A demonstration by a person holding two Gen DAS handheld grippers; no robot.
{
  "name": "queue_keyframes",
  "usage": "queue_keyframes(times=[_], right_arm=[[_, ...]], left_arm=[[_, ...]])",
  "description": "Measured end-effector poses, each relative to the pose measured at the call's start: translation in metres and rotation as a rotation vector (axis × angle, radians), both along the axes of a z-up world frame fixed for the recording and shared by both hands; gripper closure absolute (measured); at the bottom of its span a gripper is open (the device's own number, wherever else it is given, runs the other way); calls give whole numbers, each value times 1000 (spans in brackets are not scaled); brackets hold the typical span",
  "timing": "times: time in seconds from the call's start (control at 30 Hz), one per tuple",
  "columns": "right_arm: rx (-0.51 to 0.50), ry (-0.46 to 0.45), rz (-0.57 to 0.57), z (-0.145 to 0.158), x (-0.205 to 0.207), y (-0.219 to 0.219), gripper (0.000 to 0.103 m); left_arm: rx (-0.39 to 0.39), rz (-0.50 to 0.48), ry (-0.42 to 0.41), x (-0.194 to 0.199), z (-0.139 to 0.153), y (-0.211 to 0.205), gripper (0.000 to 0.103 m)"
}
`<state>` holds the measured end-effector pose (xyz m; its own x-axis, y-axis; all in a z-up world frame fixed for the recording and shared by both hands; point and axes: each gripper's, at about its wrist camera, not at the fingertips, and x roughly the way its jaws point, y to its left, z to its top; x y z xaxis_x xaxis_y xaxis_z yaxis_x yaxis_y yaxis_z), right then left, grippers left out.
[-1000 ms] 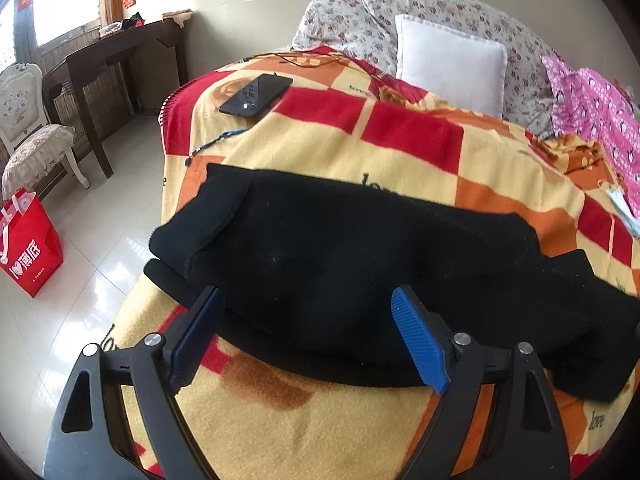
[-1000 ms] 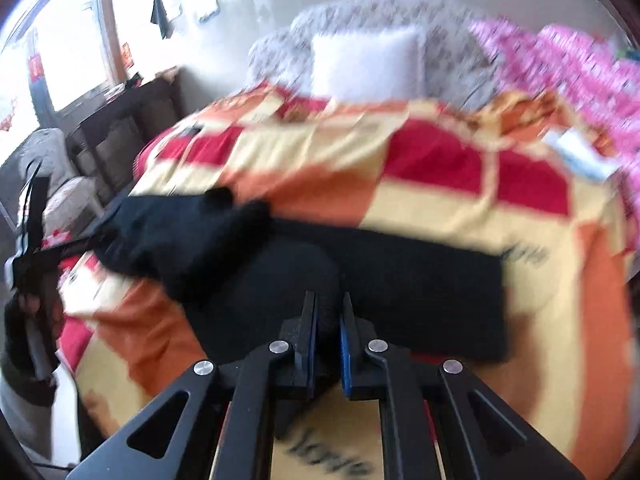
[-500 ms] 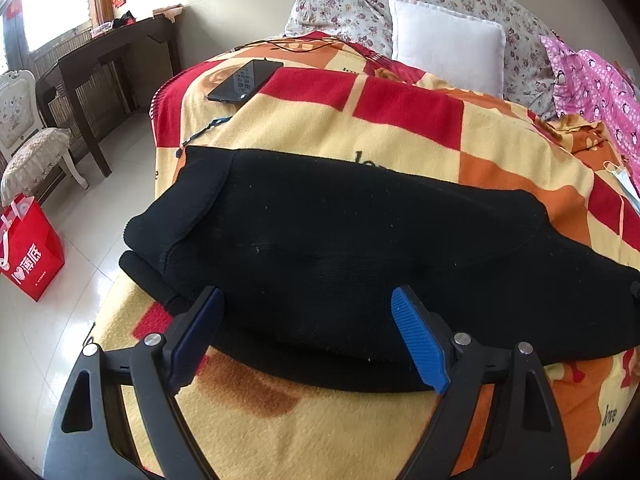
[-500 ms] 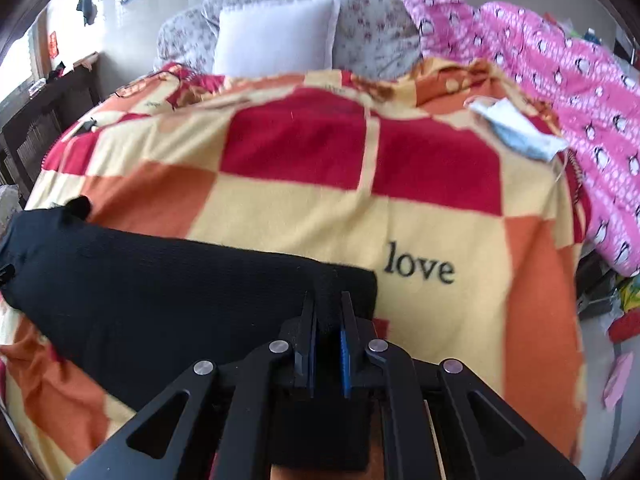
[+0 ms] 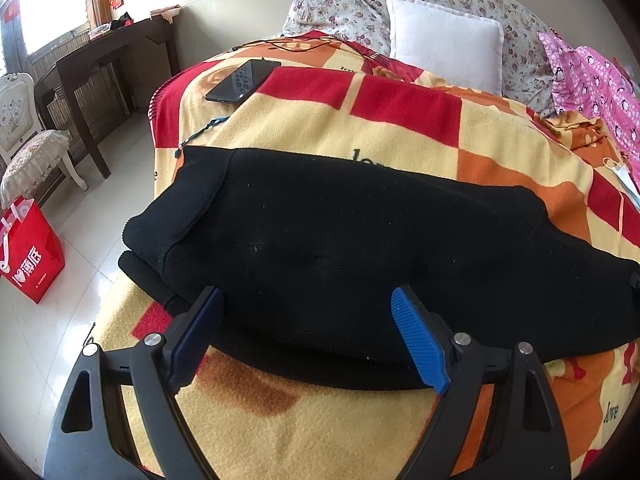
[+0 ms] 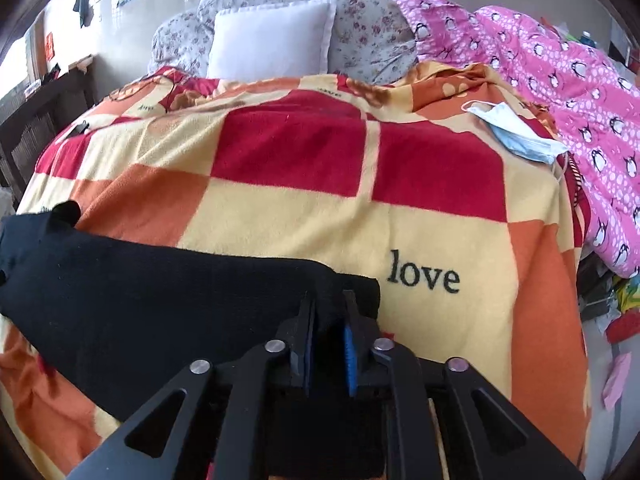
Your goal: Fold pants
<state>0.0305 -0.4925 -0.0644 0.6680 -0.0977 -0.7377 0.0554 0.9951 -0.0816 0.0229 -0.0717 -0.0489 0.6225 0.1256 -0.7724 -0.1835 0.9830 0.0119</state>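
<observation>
1. Black knit pants [image 5: 340,248] laid lengthwise across checked fleece blanket [image 5: 400,140], legs doubled
2. Left gripper [image 5: 308,332] poised over near edge, fingers wide apart, empty
3. Right gripper [image 6: 328,320] fingers just parting, cuff cloth between, apparently releasing

The black pants [image 5: 360,248] lie across the near part of the checked blanket [image 6: 280,216], taking up most of the strip in front of both cameras. Beyond them the blanket is bare across its middle, giving broad room to pass. A phone [image 5: 243,80] with a thin cable [image 5: 312,45] lies near the far left edge, and a face mask [image 6: 516,134] near the far right edge beside the pink quilt [image 6: 560,92], which is heaped along the right side. A white pillow [image 6: 272,40] blocks the head end. Left of the bed, the floor [image 5: 100,216] is open, bounded by a red bag [image 5: 30,252], a chair [image 5: 28,148] and a dark counter [image 5: 104,60].
</observation>
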Motion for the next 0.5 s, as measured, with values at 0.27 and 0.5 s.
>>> queue_keyframes(times=[0.27, 0.5], right_arm=[[77, -81, 71, 40, -28, 29, 46], [207, -53, 304, 39, -12, 106, 41]], left_arm=[[-14, 13, -24, -5, 9, 6, 17], [-37, 33, -45, -16, 18, 23, 17]])
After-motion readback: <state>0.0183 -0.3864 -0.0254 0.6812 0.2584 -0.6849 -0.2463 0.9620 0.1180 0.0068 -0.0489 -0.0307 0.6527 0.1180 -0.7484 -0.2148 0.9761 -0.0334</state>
